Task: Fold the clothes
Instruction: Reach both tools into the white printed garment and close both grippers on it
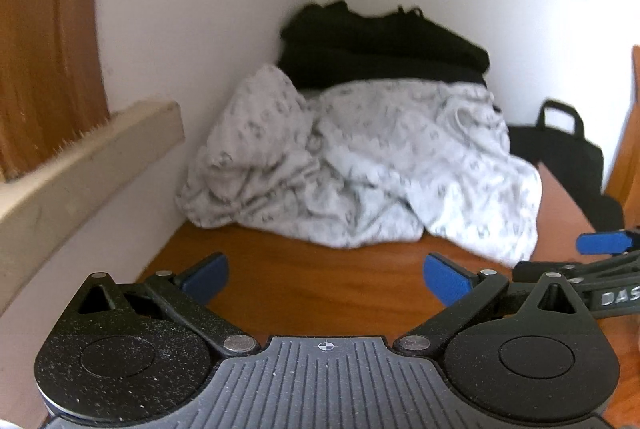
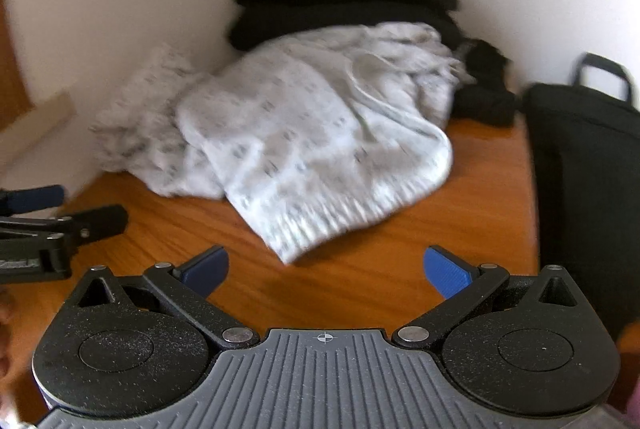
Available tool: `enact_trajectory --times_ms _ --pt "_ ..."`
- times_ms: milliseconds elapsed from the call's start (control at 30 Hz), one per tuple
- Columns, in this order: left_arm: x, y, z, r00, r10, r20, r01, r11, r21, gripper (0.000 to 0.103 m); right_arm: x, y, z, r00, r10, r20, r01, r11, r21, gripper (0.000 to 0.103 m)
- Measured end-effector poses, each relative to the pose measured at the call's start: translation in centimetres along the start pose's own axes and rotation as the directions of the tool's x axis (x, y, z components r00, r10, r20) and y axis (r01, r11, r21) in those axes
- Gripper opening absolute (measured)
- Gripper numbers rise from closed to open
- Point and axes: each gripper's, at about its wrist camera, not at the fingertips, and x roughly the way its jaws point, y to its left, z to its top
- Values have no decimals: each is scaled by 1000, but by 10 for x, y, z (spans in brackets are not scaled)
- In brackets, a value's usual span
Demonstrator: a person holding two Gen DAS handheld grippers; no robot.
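Both the left gripper (image 1: 326,279) and right gripper (image 2: 326,271) hover spread and empty over the tabletop (image 2: 360,269). The crumpled white garment (image 2: 304,149) lies unfolded in the corner against dark clothes (image 1: 380,45); grasping its near hem seems next.

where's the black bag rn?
The black bag stands at the right edge of the wooden table, against the wall, right of the white patterned garment. Seen in both wrist views.

White corner walls (image 1: 208,9) behind an orange-brown wooden tabletop (image 1: 320,281), perhaps a pale ledge (image 1: 80,169) at left.
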Motion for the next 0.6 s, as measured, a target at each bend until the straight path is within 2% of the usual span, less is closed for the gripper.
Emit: enact_trajectory --times_ms 67,133,333,500,600 --pt "-2 2 2 1000 -10 14 10 999 -30 103 -2 -11 11 999 37 11 -38 999 5 103" --pt "-2 3 1 1000 -19 21 20 999 -42 103 -2 -19 22 997 78 6 -77 996 -37 103" --pt "-2 5 -1 998 -46 40 49 996 -76 103 -4 -45 53 969 244 33 -236 958 -164 103" --pt "-2 5 -4 997 -48 58 53 996 -75 103 10 -61 79 979 201 20 -190 952 -239 103" --pt "-2 5 -5 997 -55 60 60 995 -83 103 22 -84 91 975 219 23 -213 965 -151 103"
